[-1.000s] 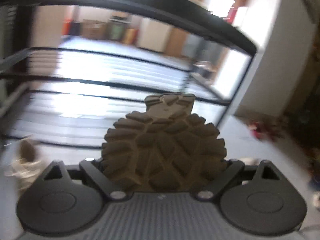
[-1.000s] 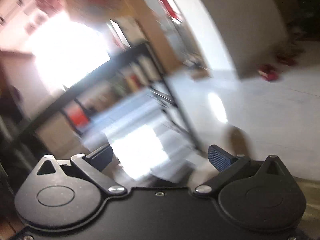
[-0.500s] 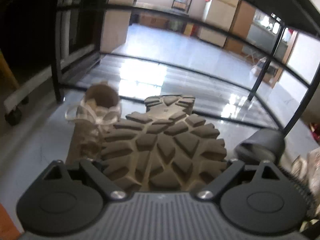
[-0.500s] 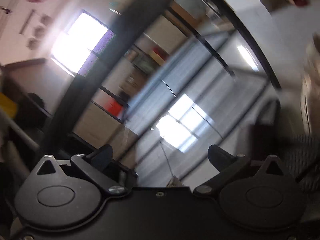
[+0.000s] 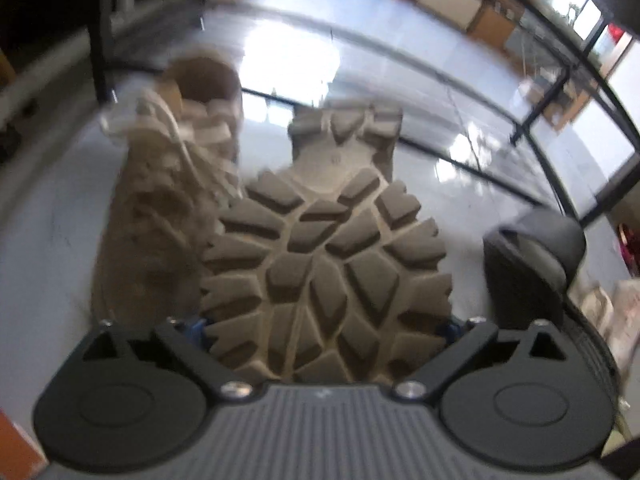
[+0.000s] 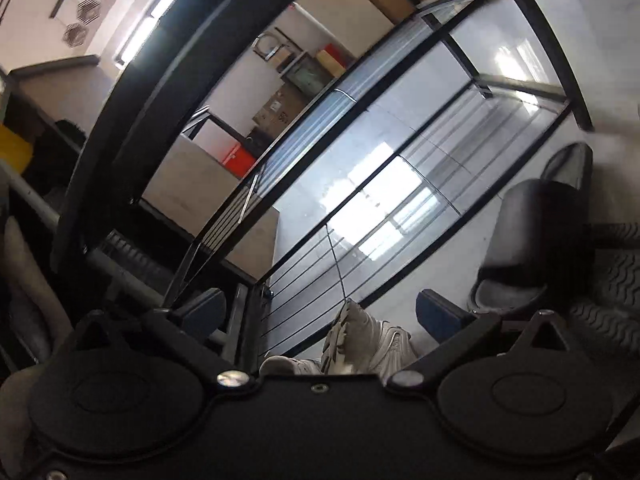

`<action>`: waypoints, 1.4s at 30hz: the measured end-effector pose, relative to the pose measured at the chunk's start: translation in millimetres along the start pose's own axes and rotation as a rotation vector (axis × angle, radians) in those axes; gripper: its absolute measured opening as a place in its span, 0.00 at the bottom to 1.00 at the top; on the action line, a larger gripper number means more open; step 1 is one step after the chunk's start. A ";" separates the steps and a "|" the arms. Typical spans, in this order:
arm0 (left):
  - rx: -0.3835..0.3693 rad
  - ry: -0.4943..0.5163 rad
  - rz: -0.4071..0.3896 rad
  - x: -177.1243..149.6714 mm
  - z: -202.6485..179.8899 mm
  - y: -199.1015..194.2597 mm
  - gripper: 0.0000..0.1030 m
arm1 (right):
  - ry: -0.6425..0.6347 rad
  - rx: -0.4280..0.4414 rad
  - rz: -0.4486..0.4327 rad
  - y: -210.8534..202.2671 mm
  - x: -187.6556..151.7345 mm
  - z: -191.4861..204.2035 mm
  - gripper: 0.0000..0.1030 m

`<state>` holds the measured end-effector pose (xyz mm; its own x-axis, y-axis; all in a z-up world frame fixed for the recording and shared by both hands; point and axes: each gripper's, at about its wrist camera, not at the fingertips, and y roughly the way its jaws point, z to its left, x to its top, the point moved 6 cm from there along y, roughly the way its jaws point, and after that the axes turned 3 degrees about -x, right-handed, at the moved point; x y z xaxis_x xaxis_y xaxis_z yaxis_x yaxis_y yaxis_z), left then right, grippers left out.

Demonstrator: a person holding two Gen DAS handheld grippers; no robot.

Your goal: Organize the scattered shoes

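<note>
left wrist view: the left hand-held gripper (image 5: 322, 326) has a tan boot (image 5: 324, 264) between its fingers, lugged sole facing the camera and heel at 12 o'clock. its jaws are opening, and the blue pads at 9 and 3 o'clock of the sole look to be coming off its edges, so i judge this to be the release. the matching tan boot (image 5: 168, 200) stands upright on the pale floor (image 5: 52, 216) at about 10 o'clock, laces loose, its side touching or just beside the first one. a black shoe (image 5: 534, 264) sits at 3 o'clock, apart from the pair. behind all of them the black shoe rack (image 5: 400, 44) runs across at 12 o'clock.

right wrist view: the right hand-held gripper (image 6: 320, 312) is spread wide and empty. a pale sneaker (image 6: 372, 344) lies low at 6 o'clock, close under the fingers, not gripped. the black shoe (image 6: 532, 240) is at 3 o'clock, with a ribbed black sole (image 6: 612, 300) beside it.

the step in hand looks like setting the second boot down by its mate in front of the rack. next, the left jaws need to clear the sole fully before pulling back, so the boot does not tip; the right one seems placed to close on the sneaker.
</note>
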<state>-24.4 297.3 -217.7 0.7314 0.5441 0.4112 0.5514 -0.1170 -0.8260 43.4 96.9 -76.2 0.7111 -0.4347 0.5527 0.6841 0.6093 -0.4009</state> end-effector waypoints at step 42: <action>0.014 0.027 -0.464 63.5 124.4 -202.1 0.99 | -0.187 -0.125 0.720 140.1 -69.2 4.6 1.00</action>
<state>-139.3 458.8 -72.6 0.4192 0.5144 0.7481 0.8172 0.1452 -0.5578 89.3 215.4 -167.3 0.9575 0.1693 0.2334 0.0823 0.6153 -0.7840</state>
